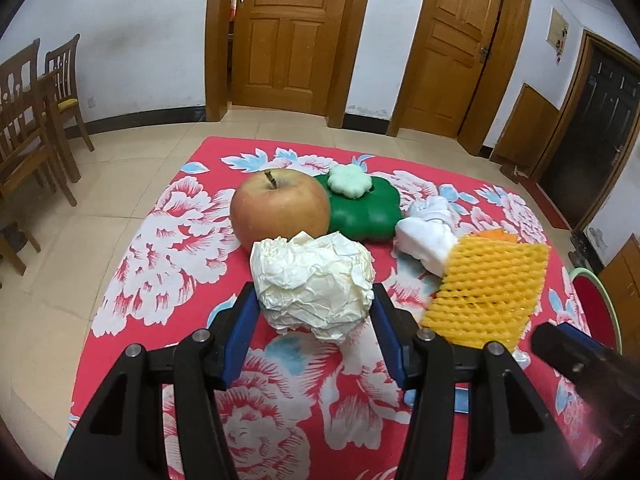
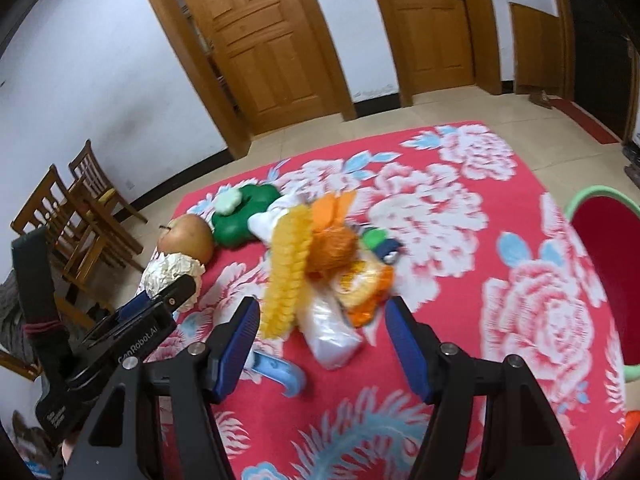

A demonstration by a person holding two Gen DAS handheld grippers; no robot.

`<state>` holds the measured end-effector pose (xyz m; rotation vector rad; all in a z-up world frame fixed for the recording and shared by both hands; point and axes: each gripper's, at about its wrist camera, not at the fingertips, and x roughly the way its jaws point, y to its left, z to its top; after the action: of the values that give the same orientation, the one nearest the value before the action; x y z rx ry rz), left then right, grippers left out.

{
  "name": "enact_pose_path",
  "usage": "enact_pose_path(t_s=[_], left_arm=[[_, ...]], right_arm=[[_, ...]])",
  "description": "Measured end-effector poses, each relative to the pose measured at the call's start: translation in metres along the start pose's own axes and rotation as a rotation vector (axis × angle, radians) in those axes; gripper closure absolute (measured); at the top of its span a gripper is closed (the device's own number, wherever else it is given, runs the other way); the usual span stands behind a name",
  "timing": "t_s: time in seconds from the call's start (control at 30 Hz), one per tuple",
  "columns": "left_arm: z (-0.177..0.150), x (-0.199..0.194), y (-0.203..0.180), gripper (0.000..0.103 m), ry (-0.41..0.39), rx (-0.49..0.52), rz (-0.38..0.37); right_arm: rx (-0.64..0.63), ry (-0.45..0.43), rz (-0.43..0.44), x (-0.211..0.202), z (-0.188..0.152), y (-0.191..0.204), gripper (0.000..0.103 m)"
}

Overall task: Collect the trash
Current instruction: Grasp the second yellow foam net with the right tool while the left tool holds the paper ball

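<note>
Between the blue pads of the left gripper (image 1: 314, 312) sits a crumpled ball of pale paper (image 1: 312, 284), and both pads appear to press on its sides, so this gripper is clenched on the paper ball. The ball seems to rest on the red flowered cloth (image 1: 180, 216), just in front of an apple (image 1: 280, 210) and near a green flower-shaped box (image 1: 366, 210).

The right gripper (image 2: 322, 344) stands with its jaws apart and nothing between the pads. Just beyond its tips lies the pile of trash: a yellow foam net (image 2: 286, 272), an orange mesh ball (image 2: 332, 250), a clear plastic bag (image 2: 330, 330) and an orange wrapper (image 2: 366, 284). At the right edge of the table stands a red basin with a green rim (image 2: 600, 264), probably the place for the trash.

The step in hand looks like the picking of the first pieces. Next, the left hand should lift the paper clear of the apple and carry it across to the basin, while the right gripper needs to go lower and close on one light piece only. The right view is blurred, so small details of the pile cannot be told.
</note>
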<state>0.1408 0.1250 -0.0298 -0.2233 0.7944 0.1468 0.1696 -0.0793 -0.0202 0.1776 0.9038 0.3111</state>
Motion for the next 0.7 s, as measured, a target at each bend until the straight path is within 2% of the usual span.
enact_pose_path(t_s=[0.13, 0.17, 0.23, 0.3, 0.4, 0.47, 0.7], left_arm=[[0.0, 0.003, 0.004, 0.047, 0.012, -0.013, 0.018], [0.0, 0.004, 0.005, 0.047, 0.013, -0.015, 0.018], [0.0, 0.004, 0.006, 0.047, 0.013, -0.02, 0.019], [0.0, 0.004, 0.007, 0.047, 0.016, -0.025, 0.015], [0.0, 0.005, 0.007, 0.047, 0.018, -0.026, 0.016], [0.0, 0.005, 0.007, 0.047, 0.019, -0.027, 0.014], [0.0, 0.007, 0.008, 0.047, 0.022, -0.031, 0.019]], right_arm=[[-0.008, 0.034, 0.009, 0.017, 0.001, 0.009, 0.036], [-0.013, 0.037, 0.011, 0.02, 0.0, 0.011, 0.04], [-0.027, 0.043, 0.01, 0.025, 0.001, 0.014, 0.051], [-0.033, 0.049, 0.013, 0.028, 0.002, 0.015, 0.069], [-0.051, 0.044, 0.023, 0.028, 0.001, 0.016, 0.086], [-0.06, 0.037, 0.037, 0.027, 0.002, 0.016, 0.09], [-0.075, -0.028, 0.049, 0.003, -0.001, 0.012, 0.091]])
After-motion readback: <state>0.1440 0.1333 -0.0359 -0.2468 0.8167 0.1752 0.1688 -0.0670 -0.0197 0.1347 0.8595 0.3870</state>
